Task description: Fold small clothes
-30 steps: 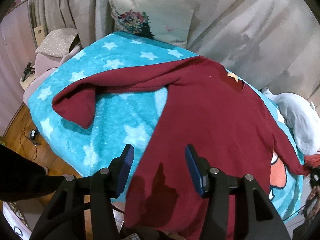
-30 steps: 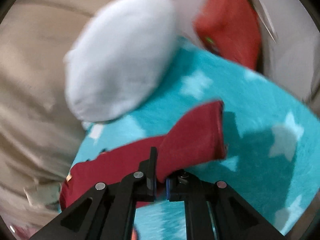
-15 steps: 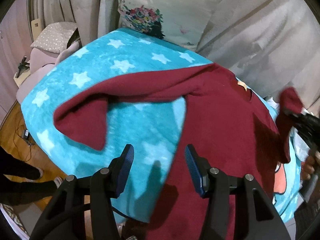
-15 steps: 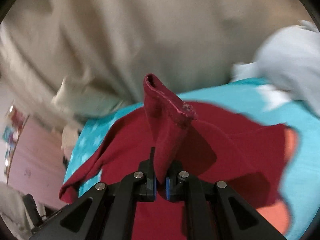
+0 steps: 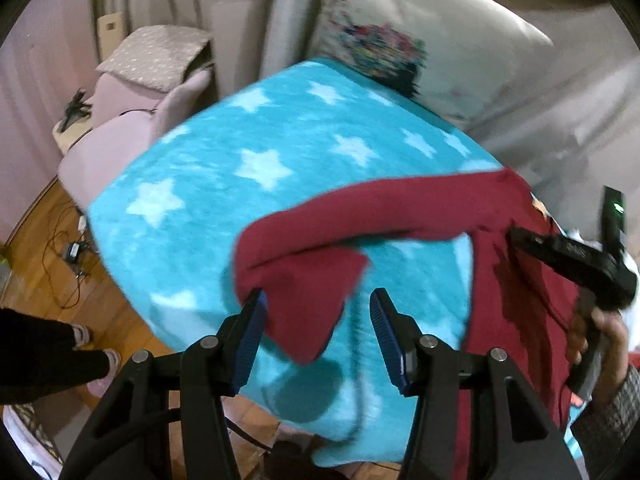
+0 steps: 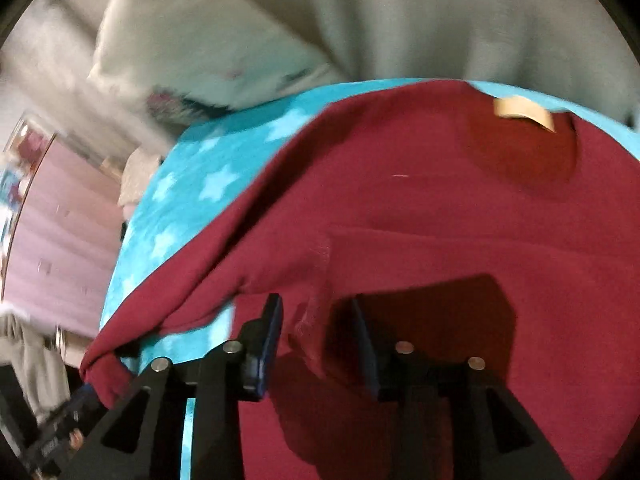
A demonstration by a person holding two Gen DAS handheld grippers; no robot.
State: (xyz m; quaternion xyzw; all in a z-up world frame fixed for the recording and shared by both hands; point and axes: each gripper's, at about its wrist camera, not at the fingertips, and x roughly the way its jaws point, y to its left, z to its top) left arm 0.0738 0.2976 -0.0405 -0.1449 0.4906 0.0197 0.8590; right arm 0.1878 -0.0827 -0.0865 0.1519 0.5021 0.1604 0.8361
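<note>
A dark red sweater (image 6: 440,208) lies on a turquoise star blanket (image 5: 248,168). Its left sleeve (image 5: 360,216) stretches across the blanket, and the sleeve's cuff end (image 5: 312,296) sits between the open fingers of my left gripper (image 5: 318,320). My right gripper (image 6: 318,328) is open just above the sweater's body, with the folded-in right sleeve (image 6: 400,264) lying flat in front of it. The right gripper also shows in the left wrist view (image 5: 568,256), over the sweater. A tan neck label (image 6: 524,114) marks the collar.
A floral pillow (image 5: 400,40) leans at the back of the blanket against beige fabric (image 6: 440,12). A pink chair with a spotted cushion (image 5: 152,56) stands at the left. Wooden floor with cables (image 5: 68,248) lies below the blanket's edge. A person's feet (image 5: 92,344) are at lower left.
The right gripper carried the right sleeve over the sweater's body, laid it down and opened. The left gripper moved left and forward to the left sleeve's cuff.
</note>
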